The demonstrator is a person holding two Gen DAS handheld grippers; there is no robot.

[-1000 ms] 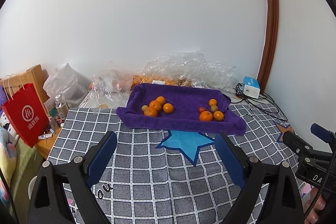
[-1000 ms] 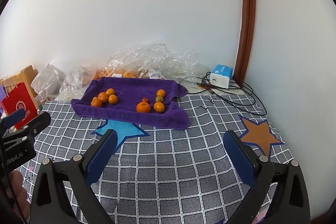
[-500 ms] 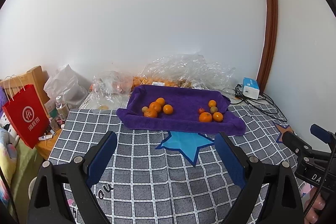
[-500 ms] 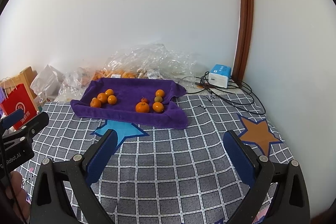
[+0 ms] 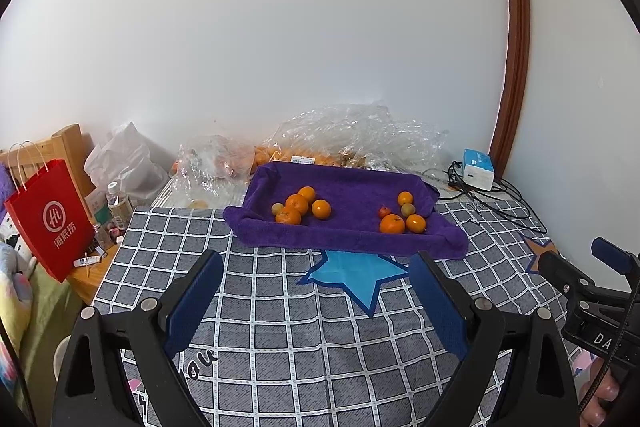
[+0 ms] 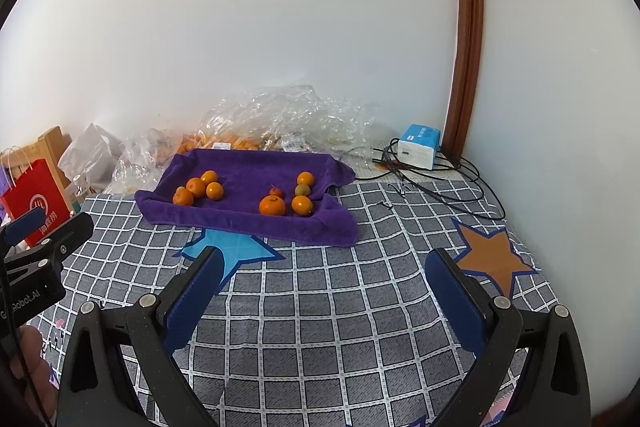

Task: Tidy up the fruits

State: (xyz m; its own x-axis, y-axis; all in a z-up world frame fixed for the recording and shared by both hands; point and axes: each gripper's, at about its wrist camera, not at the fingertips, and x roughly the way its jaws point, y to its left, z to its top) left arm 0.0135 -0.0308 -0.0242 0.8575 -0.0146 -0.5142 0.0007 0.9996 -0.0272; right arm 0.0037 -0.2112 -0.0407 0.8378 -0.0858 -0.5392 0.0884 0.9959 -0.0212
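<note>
A: Looking at the left gripper (image 5: 316,291) first. Hovering over the checked cloth (image 5: 280,327), jaws standing wide apart, gripping nothing.

B: Seeing the same with the right gripper (image 6: 324,291). Spread wide, nothing between the blue pads (image 6: 456,303), pointing down toward the cloth.

A: Finding the fruit farther back, lying on the purple towel (image 5: 352,227), well apart from both grippers. Resting against the left side: a left cluster (image 5: 300,207) of 4 orange fruits plus 1 small greenish one, all touching or nearly so.

B: Counting 5 in the right cluster (image 6: 290,195) too: 3 orange, 1 small reddish, 1 greenish. Sitting near the towel's right edge, with bare purple between the 2 groups.

A: Noticing the blue star (image 5: 356,275) printed just in front of the towel, partly tucked under its near edge.

B: Spotting crumpled clear bags (image 6: 280,119) behind the towel, against the wall, more orange fruit showing through. Also a red paper bag (image 5: 44,219) standing off to the left, a blue-and-white box (image 6: 418,147) with black cables at the back right.
</note>
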